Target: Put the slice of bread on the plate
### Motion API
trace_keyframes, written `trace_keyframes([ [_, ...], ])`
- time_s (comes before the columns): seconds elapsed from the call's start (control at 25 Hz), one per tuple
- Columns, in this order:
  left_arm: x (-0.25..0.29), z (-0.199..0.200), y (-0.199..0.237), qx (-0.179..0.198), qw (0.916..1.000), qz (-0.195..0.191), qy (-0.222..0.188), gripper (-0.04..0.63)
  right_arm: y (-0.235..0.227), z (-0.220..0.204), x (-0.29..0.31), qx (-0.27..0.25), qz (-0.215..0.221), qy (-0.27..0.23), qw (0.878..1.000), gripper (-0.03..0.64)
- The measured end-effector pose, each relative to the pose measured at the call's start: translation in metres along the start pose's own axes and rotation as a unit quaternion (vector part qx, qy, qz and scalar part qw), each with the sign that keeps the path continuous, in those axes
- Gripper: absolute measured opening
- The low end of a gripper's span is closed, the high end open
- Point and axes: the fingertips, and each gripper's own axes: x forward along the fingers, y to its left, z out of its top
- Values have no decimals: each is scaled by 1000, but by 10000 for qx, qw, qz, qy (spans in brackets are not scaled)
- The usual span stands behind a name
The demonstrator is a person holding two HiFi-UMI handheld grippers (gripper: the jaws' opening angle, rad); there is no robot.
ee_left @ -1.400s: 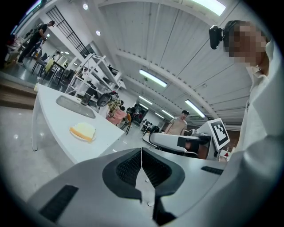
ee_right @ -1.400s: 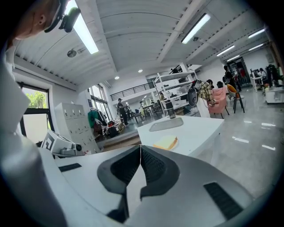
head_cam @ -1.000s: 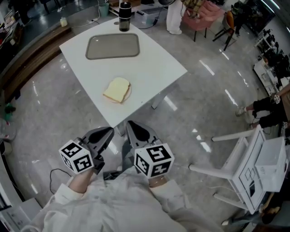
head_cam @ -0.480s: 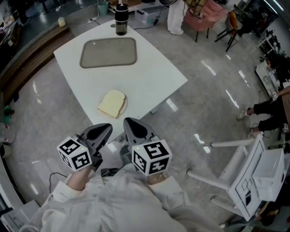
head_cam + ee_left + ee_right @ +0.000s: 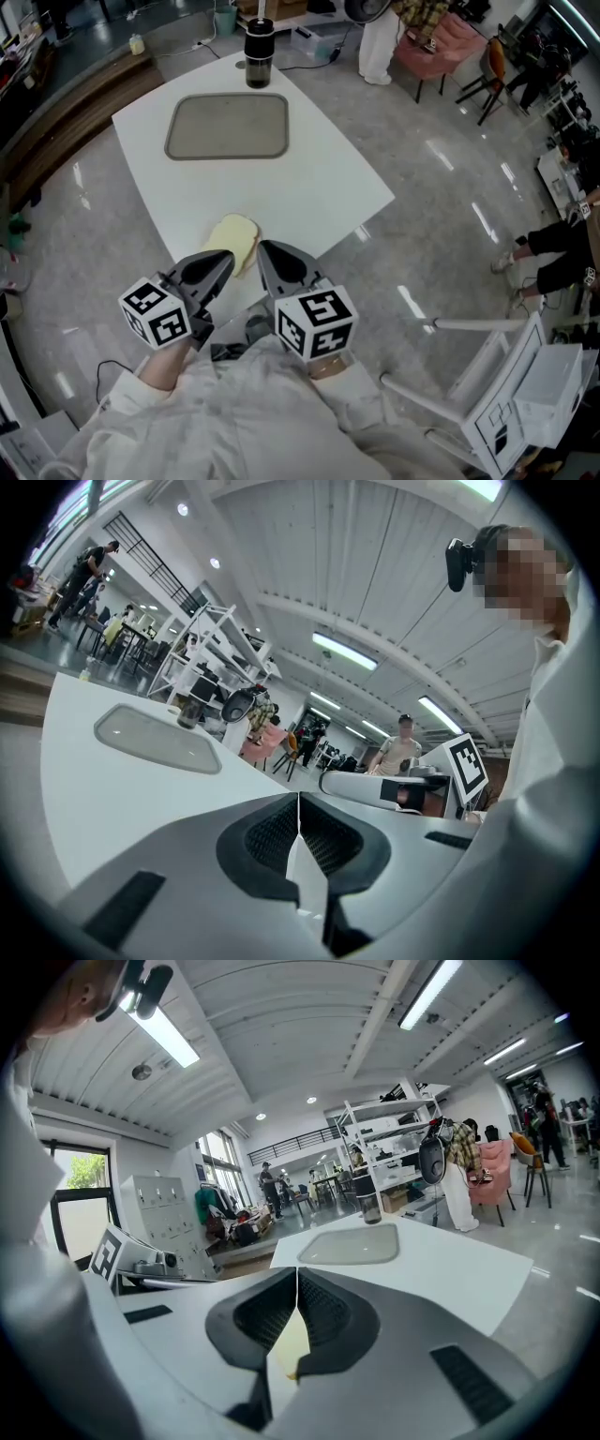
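A pale yellow slice of bread (image 5: 234, 240) lies near the front corner of the white table (image 5: 319, 178). The plate under it is hard to make out. My left gripper (image 5: 225, 262) and right gripper (image 5: 266, 248) hover side by side at that corner, and their tips cover the bread's near edge in the head view. Both are shut with nothing held. In the left gripper view the left gripper (image 5: 298, 799) has its jaws pressed together. The right gripper (image 5: 297, 1274) is also closed, with a bit of the bread (image 5: 292, 1346) showing below it.
A grey tray (image 5: 228, 126) lies at the table's far side, and a dark tumbler (image 5: 258, 52) stands behind it. A white chair (image 5: 487, 375) stands on the floor at the right. Pink chairs and people are farther back.
The table and bread have drawn closer to both grippers. Their tips now overlap the bread's near edge, where before there was a gap. Both stayed shut.
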Motion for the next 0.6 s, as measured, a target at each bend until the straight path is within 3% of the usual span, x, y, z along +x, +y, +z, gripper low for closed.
trace_keyframes([
  [0.6, 5, 13, 24, -129, 9995, 275, -126, 11, -10, 1, 23, 13, 138, 195, 9997, 15],
])
